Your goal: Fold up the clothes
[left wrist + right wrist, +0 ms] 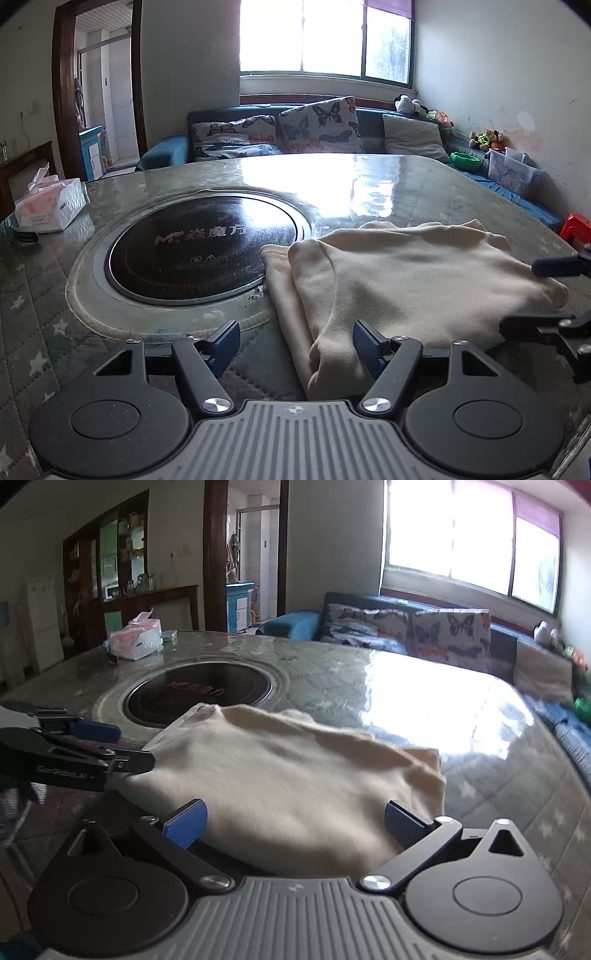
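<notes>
A cream garment [417, 280] lies folded flat on the table, to the right of the round cooktop. My left gripper [297, 343] stands open at its near left corner. One pad sits over bare table and the other finger [369, 349] rests against the folded edge. My right gripper [295, 827] is open wide at the garment's [288, 775] near edge, with cloth lying between its blue pads [186, 825] but not pinched. Each gripper also shows in the other's view: the right gripper [521, 295] at the cloth's right side, the left gripper [135, 746] at its left side.
The table [406, 177] has a quilted cover under glossy glass, with a black induction cooktop [203, 243] set in its middle. A tissue box [48, 206] stands at the far left. A blue sofa with butterfly cushions [317, 125] runs behind the table under the window.
</notes>
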`<state>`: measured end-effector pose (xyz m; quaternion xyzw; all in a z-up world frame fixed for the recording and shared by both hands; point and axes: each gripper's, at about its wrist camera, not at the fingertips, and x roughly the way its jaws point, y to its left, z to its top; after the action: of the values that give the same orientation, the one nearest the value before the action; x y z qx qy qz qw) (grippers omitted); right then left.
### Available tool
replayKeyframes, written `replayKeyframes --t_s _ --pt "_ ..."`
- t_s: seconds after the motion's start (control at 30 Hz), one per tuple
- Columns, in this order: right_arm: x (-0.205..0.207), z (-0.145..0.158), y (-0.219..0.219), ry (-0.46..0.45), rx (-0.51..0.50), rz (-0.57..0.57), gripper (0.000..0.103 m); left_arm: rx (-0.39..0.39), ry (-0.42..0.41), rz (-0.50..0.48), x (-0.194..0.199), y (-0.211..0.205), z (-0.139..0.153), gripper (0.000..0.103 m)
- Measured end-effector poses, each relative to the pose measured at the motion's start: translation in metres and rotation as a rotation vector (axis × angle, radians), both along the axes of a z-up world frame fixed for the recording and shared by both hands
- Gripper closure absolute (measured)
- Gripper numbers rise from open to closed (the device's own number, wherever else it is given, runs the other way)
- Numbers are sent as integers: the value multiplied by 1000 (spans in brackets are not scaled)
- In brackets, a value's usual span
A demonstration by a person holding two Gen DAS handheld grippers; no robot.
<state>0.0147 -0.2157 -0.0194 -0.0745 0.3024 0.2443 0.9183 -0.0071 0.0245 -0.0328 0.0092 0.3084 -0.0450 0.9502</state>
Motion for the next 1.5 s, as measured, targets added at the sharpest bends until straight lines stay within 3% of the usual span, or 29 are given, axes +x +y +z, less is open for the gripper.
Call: replayKeyframes --t_s 0.1,0.3,0.4,0.53,0.67,0.8,1.0,1.2,1.5 --pt "2 -7 -5 54 13 0 0 -2 1 2 -1 0 2 32" --pt "-5 5 -9 37 97 24 0 -11 -23 17 -4 4 11 32" --pt "-2 2 -6 82 130 51 0 -5 -6 21 -2 5 6 32" --pt "1 -9 -2 108 115 38 0 -12 12 21 -2 7 0 32" --pt "0 1 -1 91 111 51 0 -24 9 22 -1 11 4 32" --pt "16 8 -6 81 109 24 0 -28 11 26 -1 12 5 31" --pt "44 -8 -15 158 124 -18 0 -29 16 25 -1 13 3 30" --pt "51 5 -14 124 128 -4 0 -25 18 20 1 12 3 29" --pt "89 -2 -28 183 161 -58 1 -24 25 19 2 11 3 28"
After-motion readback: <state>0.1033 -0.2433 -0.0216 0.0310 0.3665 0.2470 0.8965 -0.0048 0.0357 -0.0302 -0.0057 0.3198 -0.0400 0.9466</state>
